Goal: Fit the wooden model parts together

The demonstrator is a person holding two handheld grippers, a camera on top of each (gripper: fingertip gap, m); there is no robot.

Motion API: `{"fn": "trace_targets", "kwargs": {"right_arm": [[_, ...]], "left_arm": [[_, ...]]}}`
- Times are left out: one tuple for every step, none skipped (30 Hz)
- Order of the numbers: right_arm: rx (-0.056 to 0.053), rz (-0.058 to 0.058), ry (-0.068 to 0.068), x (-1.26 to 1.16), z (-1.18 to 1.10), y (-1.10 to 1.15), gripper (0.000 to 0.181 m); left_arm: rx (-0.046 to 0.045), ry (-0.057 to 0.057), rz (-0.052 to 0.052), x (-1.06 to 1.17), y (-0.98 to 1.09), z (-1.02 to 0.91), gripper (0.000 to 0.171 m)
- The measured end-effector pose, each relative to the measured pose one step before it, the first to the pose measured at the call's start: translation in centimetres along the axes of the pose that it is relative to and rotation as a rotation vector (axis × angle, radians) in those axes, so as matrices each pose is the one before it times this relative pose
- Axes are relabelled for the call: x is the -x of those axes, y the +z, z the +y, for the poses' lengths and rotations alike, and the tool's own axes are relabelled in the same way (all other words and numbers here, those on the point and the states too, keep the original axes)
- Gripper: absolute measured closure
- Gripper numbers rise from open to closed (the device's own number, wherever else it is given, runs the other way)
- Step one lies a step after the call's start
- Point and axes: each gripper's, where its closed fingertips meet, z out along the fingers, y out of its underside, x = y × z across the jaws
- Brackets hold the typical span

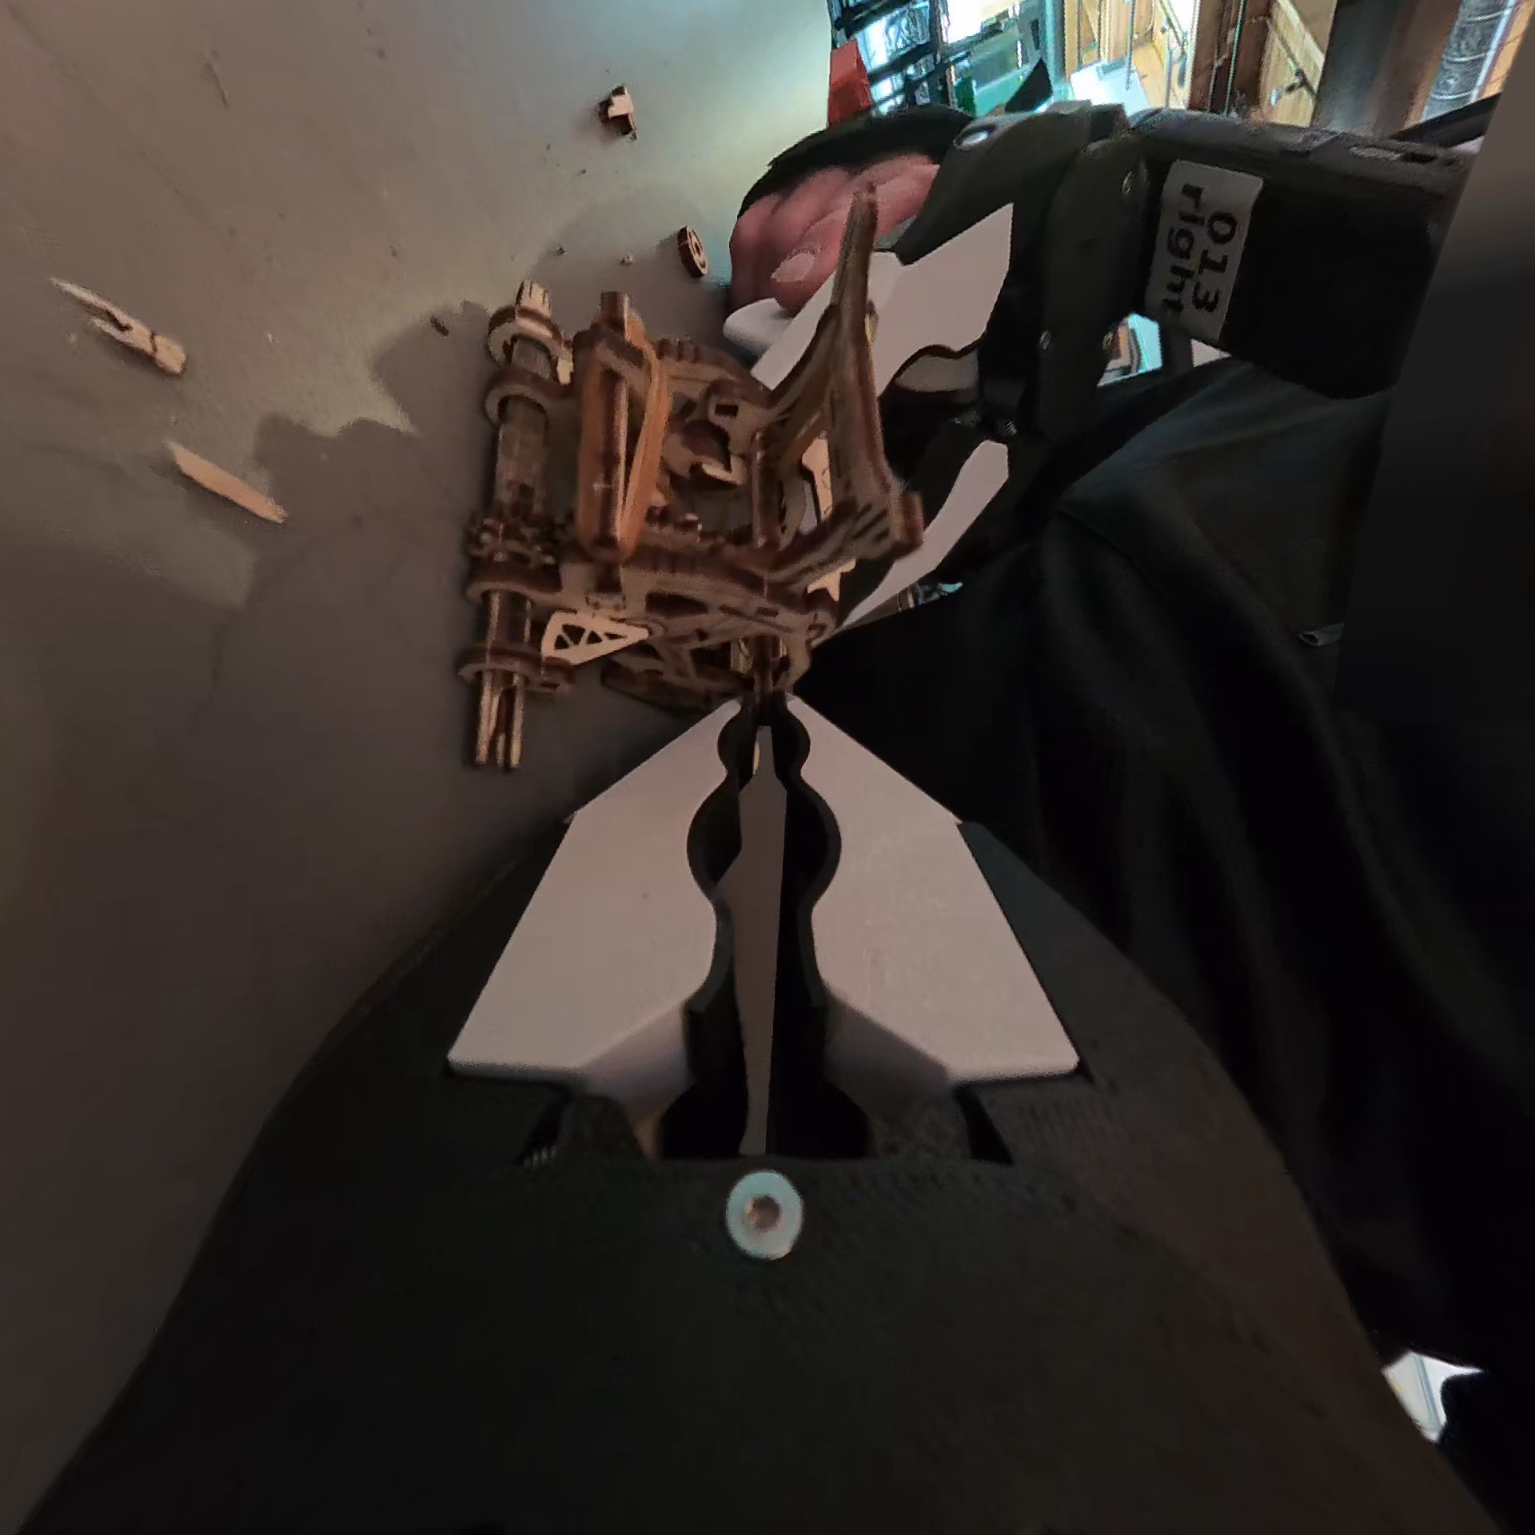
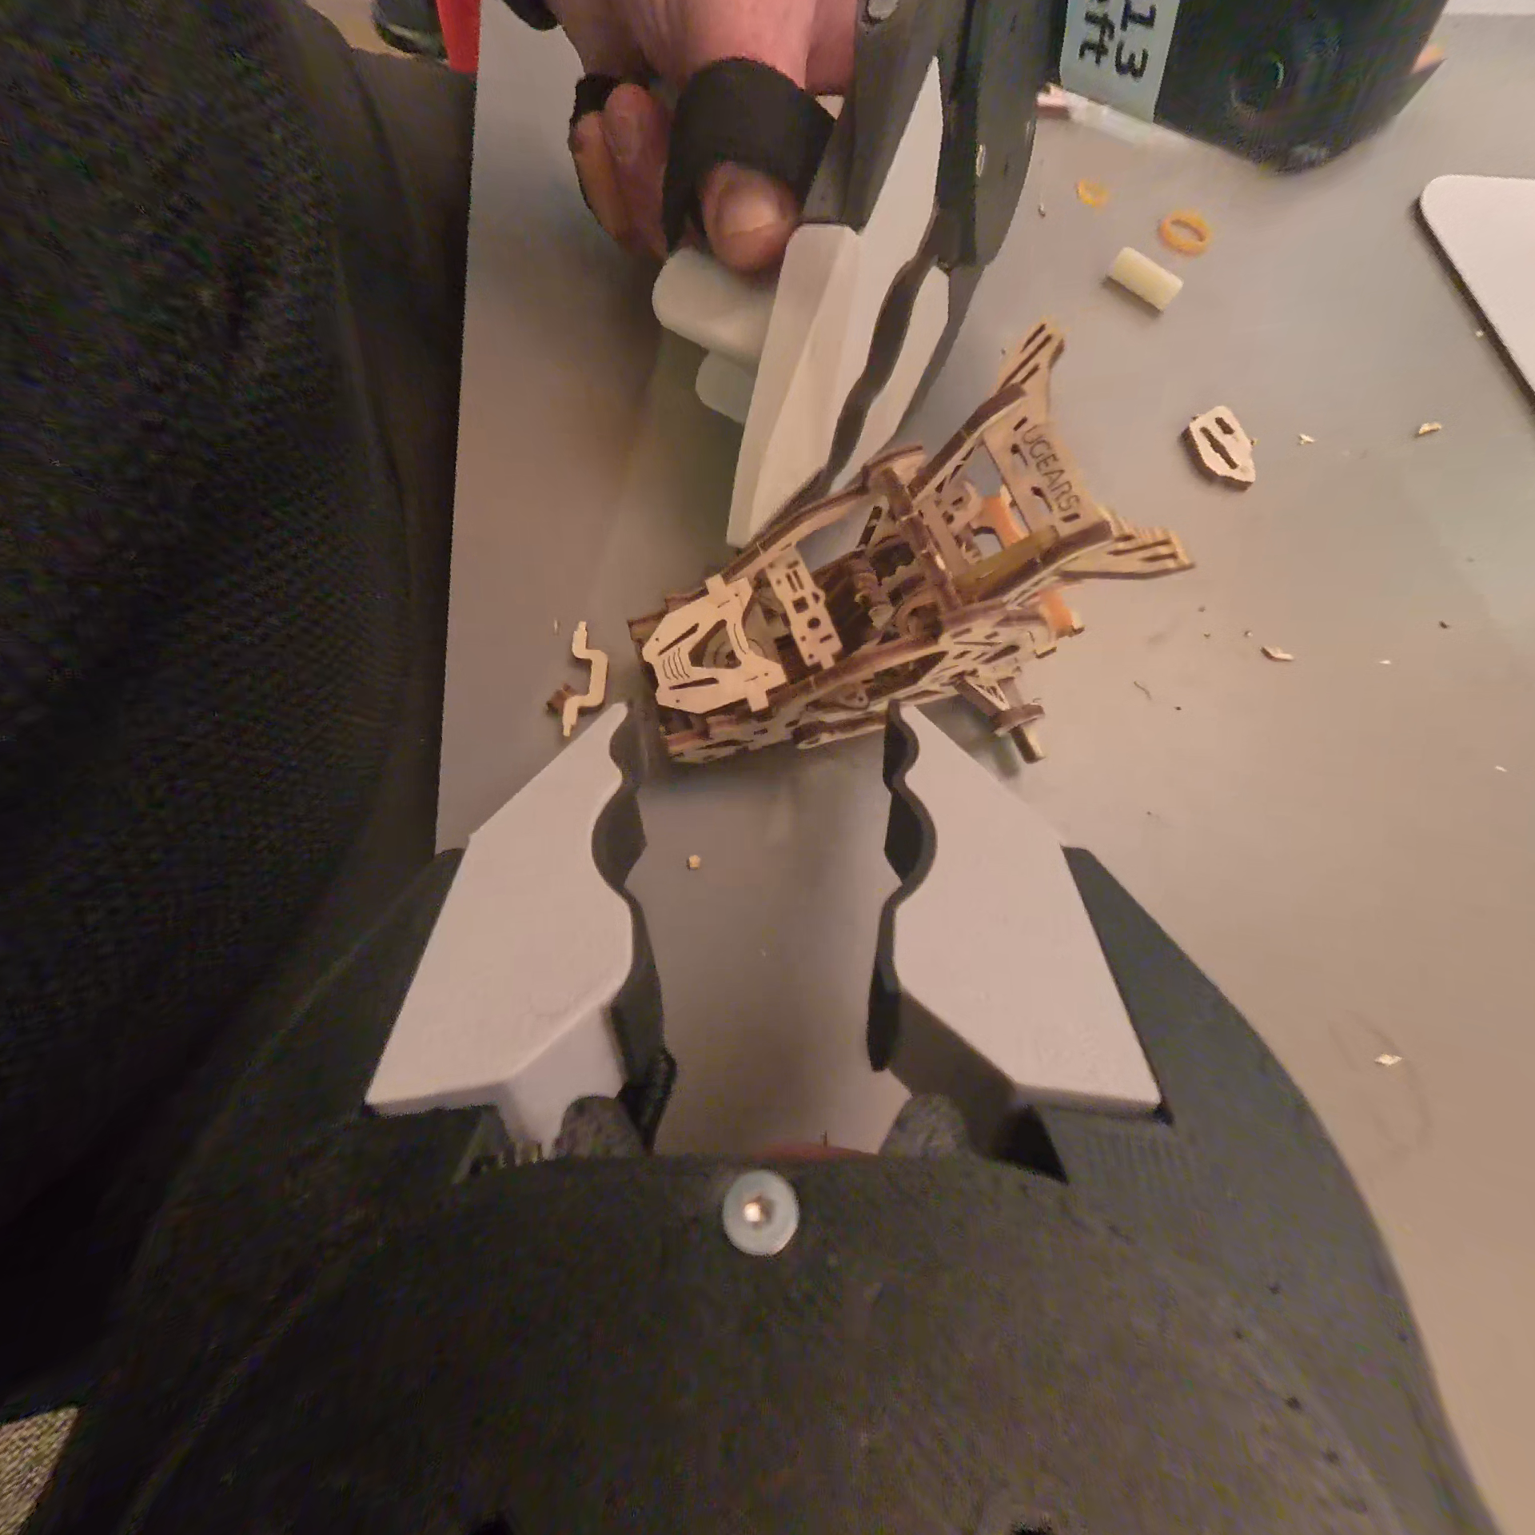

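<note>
A: Where's the model [image 2: 897, 598]?
B: On the grey table [image 2: 1246, 831], near the edge by the person's dark clothing [image 2: 208, 581]. Tilted, w/ its nose end toward the R gripper [image 2: 760, 731] and its winged tail pointing away.

A: L gripper [image 1: 764, 706] state?
B: Pinched nearly together on a thin wooden edge of the model. From the left wrist view the tips meet right at the model's near side. In the right wrist view its white fingers [image 2: 831, 357] come down onto the model's upper frame, a hand [image 2: 706, 166] in a black strap behind them.

A: And the R one?
B: Spread wide, holding nothing. Tips sit just at the model's near end, one on each side of the nose; can't tell if they touch it. Table shows between the fingers.

A: Loose bits?
B: Plenty. A small hooked wooden piece [image 2: 586, 681] just left of the nose, a flat oval piece [image 2: 1221, 444] well to the right, a short white tube [image 2: 1145, 278], two orange rings [image 2: 1184, 231] farther back. Crumbs and chips scattered around. A white board corner [image 2: 1487, 266] at the far right.

A: Left wrist view adds what?
B: Two wood slivers [image 1: 224, 482] apart from the model, a small round wheel-like part [image 1: 691, 249], and a tiny piece [image 1: 619, 110] beyond. R gripper's fingers show behind the model's upright tail.
</note>
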Motion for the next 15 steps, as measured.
{"fn": "trace_targets", "kwargs": {"right_arm": [[0.0054, -0.002, 0.0076, -0.066, 0.114, -0.015, 0.124], [-0.0065, -0.009, 0.0089, 0.035, -0.055, -0.111, 0.126], [-0.0098, -0.0103, 0.007, 0.071, -0.092, -0.174, 0.129], [0.0016, -0.0033, 0.0034, -0.004, 0.113, -0.123, 0.131], [0.0078, 0.0061, -0.0029, -0.083, 0.244, -0.12, 0.131], [0.0001, 0.0043, -0.0067, 0.003, 0.126, -0.16, 0.131], [-0.0018, 0.0046, 0.003, -0.01, 0.092, -0.194, 0.131], [-0.0002, -0.0013, 0.0107, 0.016, 0.133, -0.2, 0.131], [-0.0067, 0.0029, 0.0095, -0.061, 0.068, -0.287, 0.131], [-0.0044, 0.0056, 0.0086, -0.124, 0.09, -0.344, 0.131], [-0.0021, 0.01, 0.0082, -0.215, 0.129, -0.388, 0.131], [-0.0059, 0.0071, 0.0087, -0.194, 0.082, -0.402, 0.132], [-0.0085, -0.0002, 0.0122, -0.124, 0.058, -0.386, 0.132], [-0.0119, -0.004, 0.0132, -0.056, -0.026, -0.375, 0.132], [-0.0114, -0.0033, 0.0105, -0.022, -0.056, -0.326, 0.133]], "left_arm": [[-0.00073, -0.0016, -0.0043, 0.063, -0.145, 0.108, 0.171], [-0.00347, -0.0036, -0.0033, 0.07, -0.205, 0.069, 0.171], [-0.0087, 0.0014, -0.0037, 0.04, -0.225, -0.009, 0.171], [-0.00275, 0.0016, -0.0109, 0.109, -0.238, 0.088, 0.171], [0.01325, 0.0021, -0.0149, 0.134, -0.156, 0.334, 0.171], [0.01804, 0.0025, -0.023, 0.228, -0.115, 0.397, 0.171], [0.00414, 0.0018, -0.0083, 0.037, -0.129, 0.203, 0.171], [0.00405, -0.0004, 0.0023, -0.104, -0.187, 0.198, 0.171], [0.00332, 0.0134, -0.0145, 0.036, -0.329, 0.152, 0.171], [-0.00503, 0.0143, -0.0104, -0.067, -0.445, 0.023, 0.171], [-0.00983, 0.0054, 0.0021, -0.203, -0.458, 0.008, 0.171], [-0.00464, 0.0034, -0.0114, 0.042, -0.432, 0.121, 0.171], [-0.00091, 0.0094, -0.0201, 0.155, -0.456, 0.157, 0.171], [-0.01019, 0.0129, -0.0128, 0.019, -0.472, 0.012, 0.171], [-0.0091, 0.0111, -0.0045, -0.091, -0.423, 0.036, 0.171]]}}
